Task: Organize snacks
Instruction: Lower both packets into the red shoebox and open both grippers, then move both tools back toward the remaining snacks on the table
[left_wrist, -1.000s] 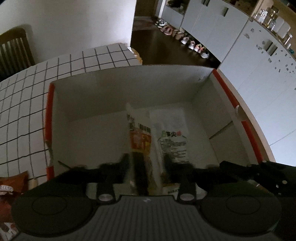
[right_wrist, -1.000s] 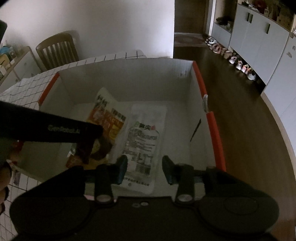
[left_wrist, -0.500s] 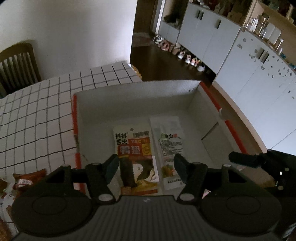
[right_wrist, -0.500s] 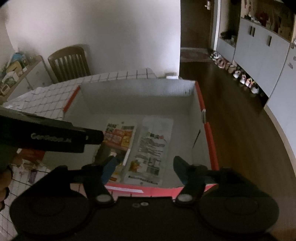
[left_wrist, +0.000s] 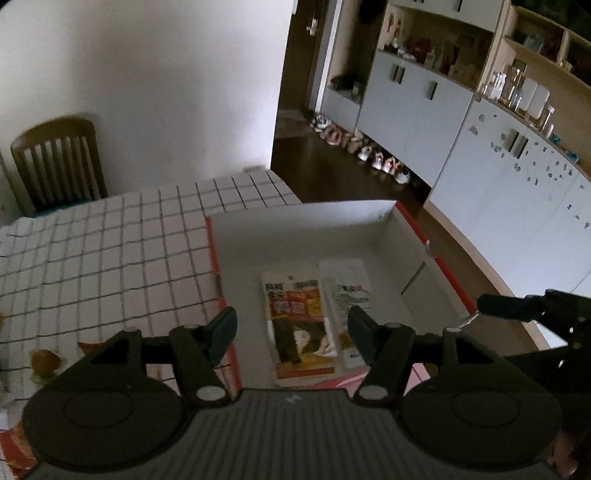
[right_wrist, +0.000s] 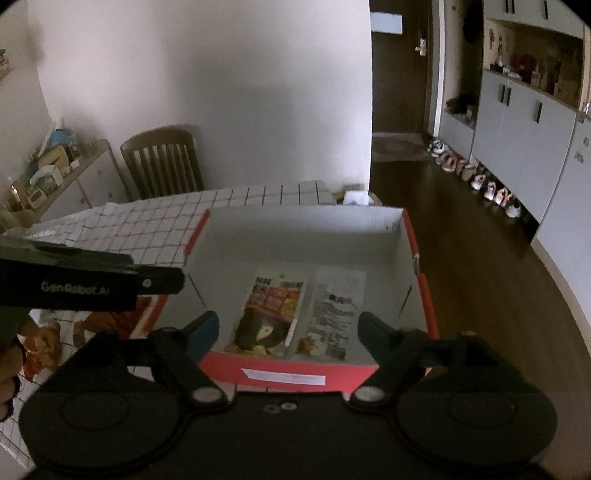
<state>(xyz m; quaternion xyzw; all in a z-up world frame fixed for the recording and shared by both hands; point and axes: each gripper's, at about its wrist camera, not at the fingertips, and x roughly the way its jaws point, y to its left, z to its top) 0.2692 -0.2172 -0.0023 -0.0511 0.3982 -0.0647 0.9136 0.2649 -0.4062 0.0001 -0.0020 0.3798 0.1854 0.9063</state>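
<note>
Left tongs (left_wrist: 291, 328) wide, empty | right tongs (right_wrist: 288, 330) just opening, empty | two snack packets (right_wrist: 271, 310) flat in box (right_wrist: 295, 369), 12 o'clock | risk: remaining packets (left_wrist: 44, 363) at 9 o'clock overlooked in dim light.

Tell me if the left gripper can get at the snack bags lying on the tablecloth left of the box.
Probably yes. The left gripper is open and empty above the box, and the snack bags lie uncovered on the tablecloth with nothing between.
</note>
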